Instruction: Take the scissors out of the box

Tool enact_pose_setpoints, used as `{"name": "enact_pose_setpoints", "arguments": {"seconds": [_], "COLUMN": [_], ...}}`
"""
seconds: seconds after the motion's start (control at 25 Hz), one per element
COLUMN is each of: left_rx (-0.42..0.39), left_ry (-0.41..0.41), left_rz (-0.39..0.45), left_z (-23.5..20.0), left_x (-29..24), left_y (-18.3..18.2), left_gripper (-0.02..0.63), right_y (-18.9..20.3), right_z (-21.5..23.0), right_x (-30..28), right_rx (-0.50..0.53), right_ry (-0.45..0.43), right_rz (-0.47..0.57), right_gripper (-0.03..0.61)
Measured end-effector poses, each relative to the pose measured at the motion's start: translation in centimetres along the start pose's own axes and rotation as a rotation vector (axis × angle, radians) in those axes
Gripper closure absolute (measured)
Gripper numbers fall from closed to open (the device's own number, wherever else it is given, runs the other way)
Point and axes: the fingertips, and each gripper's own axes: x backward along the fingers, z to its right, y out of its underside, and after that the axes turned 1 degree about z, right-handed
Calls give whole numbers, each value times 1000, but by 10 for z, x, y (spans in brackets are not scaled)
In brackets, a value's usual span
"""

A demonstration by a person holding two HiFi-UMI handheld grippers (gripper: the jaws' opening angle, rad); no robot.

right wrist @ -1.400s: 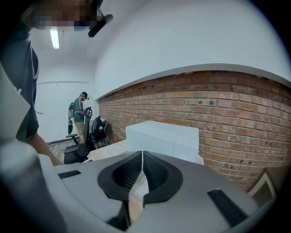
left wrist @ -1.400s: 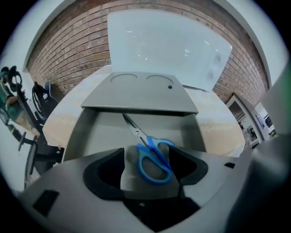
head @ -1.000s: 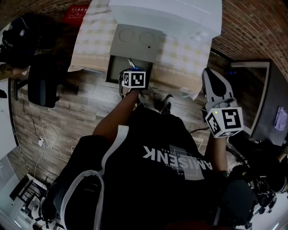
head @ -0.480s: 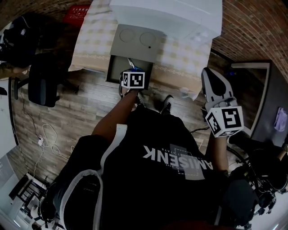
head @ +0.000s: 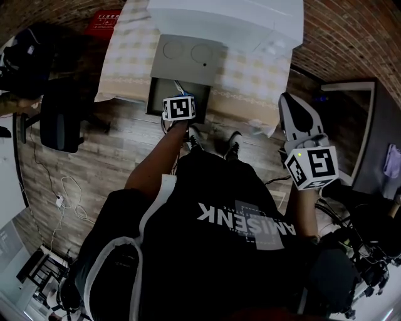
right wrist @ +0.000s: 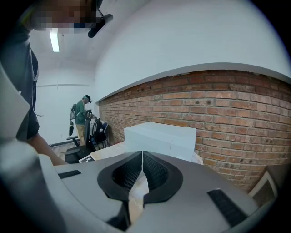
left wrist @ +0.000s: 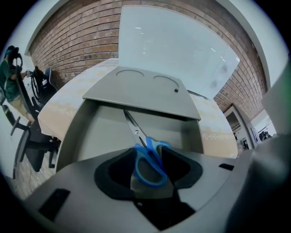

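Blue-handled scissors [left wrist: 148, 161] lie in the open grey box [left wrist: 77, 132], their blades [left wrist: 133, 127] pointing at the raised lid [left wrist: 141, 93]. My left gripper [left wrist: 149, 166] reaches steeply down into the box. Its jaws have just been closing, and the pads now hold the blue handle loop between them. In the head view its marker cube [head: 180, 108] covers the box's [head: 156, 94] front edge, and only a bit of blade [head: 178, 88] shows. My right gripper [head: 289, 100] hangs in the air at the right, away from the box, shut and empty [right wrist: 142, 154].
The box sits on a table with a checked cloth [head: 250, 75], in front of a big white box [head: 229, 19]. An office chair [head: 59, 113] stands at the left, with cables [head: 66, 191] on the wooden floor. A person [right wrist: 82, 113] stands far off by the brick wall.
The left gripper's cube has edged slightly left and further over the box. The right gripper has kept still.
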Motion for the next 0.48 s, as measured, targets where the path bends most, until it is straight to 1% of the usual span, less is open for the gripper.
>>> {"name": "enact_pose_setpoints", "arguments": {"seconds": [0.16, 0.28, 0.4, 0.48], "left_rx": [29, 34, 24, 39], "left_ry": [35, 33, 42, 54], "left_rz": [11, 11, 18, 18], "left_z": [1, 4, 9, 11], "left_x": [-6, 8, 11, 12], "left_y": [4, 2, 3, 3], "left_gripper": [417, 419, 420, 423], "right_y": [0, 0, 0, 0], "right_z": [0, 1, 2, 2], "right_x": [1, 3, 3, 3], "right_rx": [-1, -3, -6, -4], "right_ry": [-5, -4, -8, -15], "right_rz": [4, 9, 13, 17], "right_gripper": [535, 535, 535, 535]}}
